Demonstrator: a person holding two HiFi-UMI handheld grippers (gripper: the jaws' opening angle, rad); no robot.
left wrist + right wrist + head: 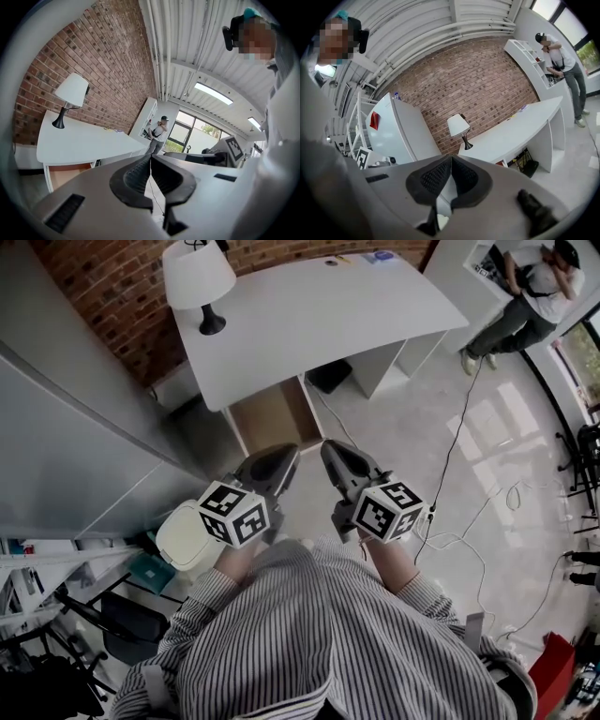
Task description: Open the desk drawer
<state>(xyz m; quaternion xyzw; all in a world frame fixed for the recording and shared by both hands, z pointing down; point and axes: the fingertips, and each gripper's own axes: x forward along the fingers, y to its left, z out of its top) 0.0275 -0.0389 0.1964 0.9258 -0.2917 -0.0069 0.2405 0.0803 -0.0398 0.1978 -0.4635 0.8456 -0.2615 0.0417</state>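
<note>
- Standing over a pale floor, a person in a striped shirt (319, 634) holds a gripper in each hand, both aimed at a white desk (319, 315).
- The left gripper (286, 454) has its ribbed black jaws pressed together at the tips, with nothing between them.
- The right gripper (330, 448) is likewise closed tight and empty.
- The two grippers sit side by side, near each other, each with a marker cube at its back end.
- The desk drawer (272, 416) shows as a tan wooden front under the desk's near edge, at its left end. Neither gripper touches it, and whether it is pulled out at all cannot be told.
- A white-shaded lamp (199, 277) on a black base stands upright at the desk's far left corner, against a red brick wall (122, 296).
- Small items lie along the desk's far edge, too small to make out.
- A second person (525, 292) stands beyond the desk's right end, well apart.
- Loose cables (469, 512) trail across the floor to the right.
</note>
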